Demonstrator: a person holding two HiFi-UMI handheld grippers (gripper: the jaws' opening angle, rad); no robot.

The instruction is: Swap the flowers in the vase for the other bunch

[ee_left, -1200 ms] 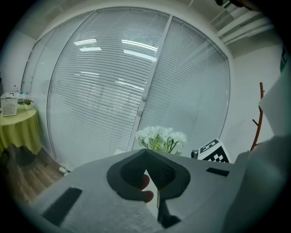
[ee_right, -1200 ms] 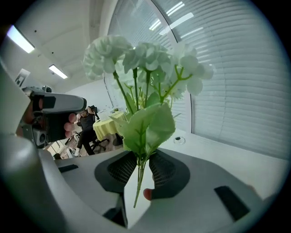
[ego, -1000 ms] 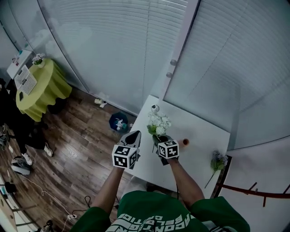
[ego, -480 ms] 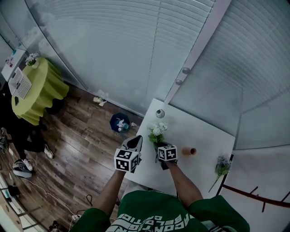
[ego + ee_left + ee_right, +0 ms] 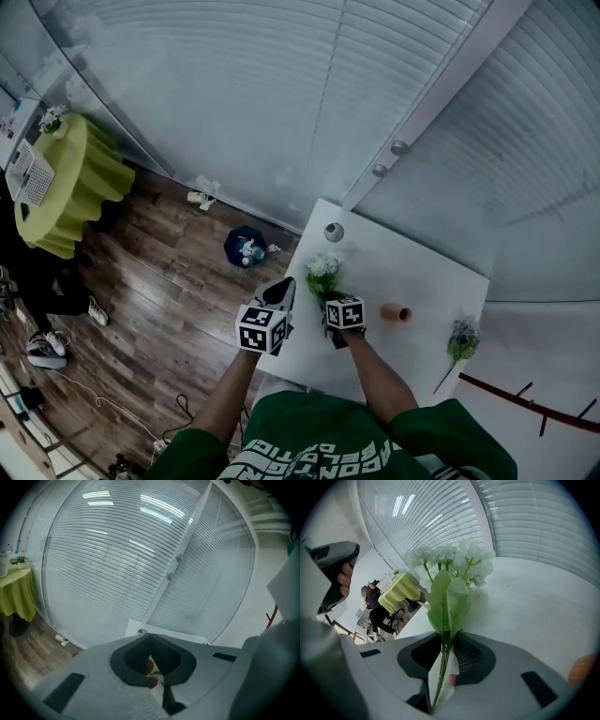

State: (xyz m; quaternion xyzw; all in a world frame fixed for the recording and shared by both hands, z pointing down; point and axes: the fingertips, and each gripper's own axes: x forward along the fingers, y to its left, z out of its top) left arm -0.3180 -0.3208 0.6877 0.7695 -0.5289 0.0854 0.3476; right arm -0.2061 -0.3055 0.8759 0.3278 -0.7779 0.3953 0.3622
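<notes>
Right gripper [image 5: 446, 649] is pinching the white flower bunch [image 5: 451, 569] by its stems, low over the white table's [image 5: 417, 267] left part, likely for setting it aside. Left gripper [image 5: 151, 638] is hovering, jaws pressed together, empty. Orange vase [image 5: 395, 312] is sitting just right; purple bunch [image 5: 460, 337] is lying far right.

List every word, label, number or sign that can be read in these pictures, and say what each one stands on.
No text can be read.
Green shirt: white block lettering, upside down and cut by the picture's edge, not legible.
Cubes on the left gripper and right gripper: black-and-white square patterns only, no letters or numbers.
Things on the yellow-green table: too small to read.
</notes>
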